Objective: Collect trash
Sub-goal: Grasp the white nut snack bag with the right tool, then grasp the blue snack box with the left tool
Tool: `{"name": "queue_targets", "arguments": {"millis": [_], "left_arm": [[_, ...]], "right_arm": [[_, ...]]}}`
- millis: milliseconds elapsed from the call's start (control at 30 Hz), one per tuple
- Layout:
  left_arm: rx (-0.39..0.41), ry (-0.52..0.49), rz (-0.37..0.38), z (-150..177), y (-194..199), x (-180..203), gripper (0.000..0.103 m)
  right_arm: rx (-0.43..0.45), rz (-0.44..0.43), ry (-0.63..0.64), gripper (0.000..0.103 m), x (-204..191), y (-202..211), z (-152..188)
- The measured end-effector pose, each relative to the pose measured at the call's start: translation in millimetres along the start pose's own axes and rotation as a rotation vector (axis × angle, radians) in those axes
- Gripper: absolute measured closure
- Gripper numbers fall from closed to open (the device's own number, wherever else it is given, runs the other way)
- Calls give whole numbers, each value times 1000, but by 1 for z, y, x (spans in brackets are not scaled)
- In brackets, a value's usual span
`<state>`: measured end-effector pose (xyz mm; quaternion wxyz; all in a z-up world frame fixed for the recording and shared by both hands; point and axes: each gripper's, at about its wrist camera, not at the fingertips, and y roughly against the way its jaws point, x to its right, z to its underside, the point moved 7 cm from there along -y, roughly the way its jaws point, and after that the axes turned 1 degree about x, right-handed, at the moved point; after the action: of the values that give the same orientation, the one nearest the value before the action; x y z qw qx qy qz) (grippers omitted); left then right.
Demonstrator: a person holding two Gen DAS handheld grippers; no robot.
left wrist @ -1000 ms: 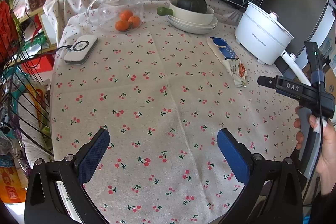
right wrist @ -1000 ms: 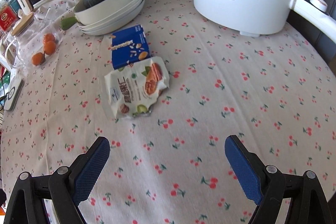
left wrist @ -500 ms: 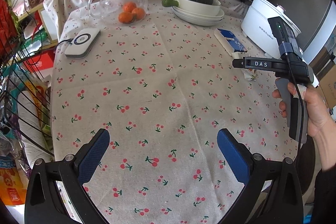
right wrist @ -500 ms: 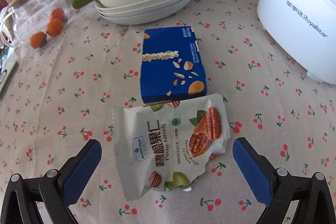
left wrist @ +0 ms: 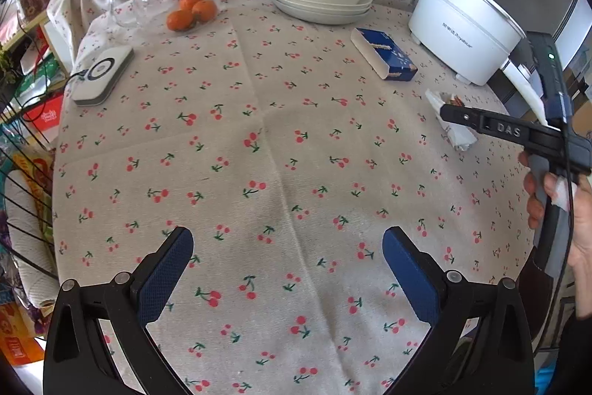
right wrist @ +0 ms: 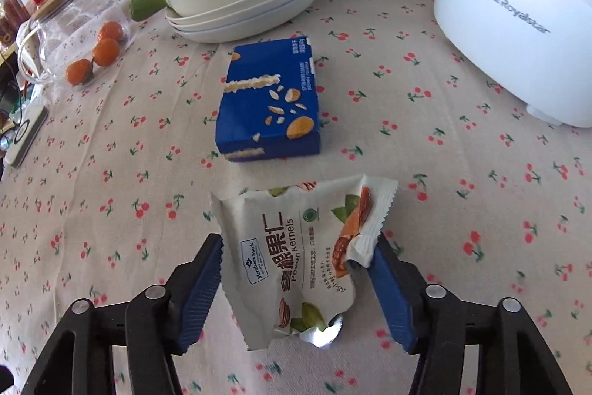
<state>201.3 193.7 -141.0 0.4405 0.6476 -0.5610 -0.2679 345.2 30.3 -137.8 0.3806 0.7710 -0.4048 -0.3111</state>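
A torn white pecan-kernel packet point(right wrist: 288, 236) lies on the cherry-print tablecloth point(right wrist: 111, 210), between the blue pads of my right gripper point(right wrist: 299, 241). The jaws are closing, both pads touch the packet's side edges, and its right edge buckles upward. Just beyond it lies a blue snack box point(right wrist: 270, 102). In the left wrist view the same packet point(left wrist: 460, 139) shows under the right gripper's tip at the table's right side. My left gripper point(left wrist: 288, 239) hovers open over bare cloth near the front edge, nothing between its fingers.
A white electric cooker point(right wrist: 518, 6) stands at the back right. Stacked white dishes point(right wrist: 251, 21) holding a green squash sit behind the box. A glass jar with oranges point(left wrist: 185, 10) and a white charging pad point(left wrist: 101, 74) are at the left. A wire rack borders the table's left edge.
My right gripper moved forward and down onto the packet and its jaws narrowed from wide open until the pads met its edges. The left gripper's view shifted slightly closer to the table.
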Motion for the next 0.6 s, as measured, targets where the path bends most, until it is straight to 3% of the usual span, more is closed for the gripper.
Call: {"name": "queue_targets", "arguments": {"millis": [300,600], "left_arm": [[-2,-10,15,-77,-48,71,0],[91,39,-10,-148,-115,133,2]], "right_arm": [[87,-68,-104,47,60,58,39],[86,-110,-104,47,81,68,47]]}}
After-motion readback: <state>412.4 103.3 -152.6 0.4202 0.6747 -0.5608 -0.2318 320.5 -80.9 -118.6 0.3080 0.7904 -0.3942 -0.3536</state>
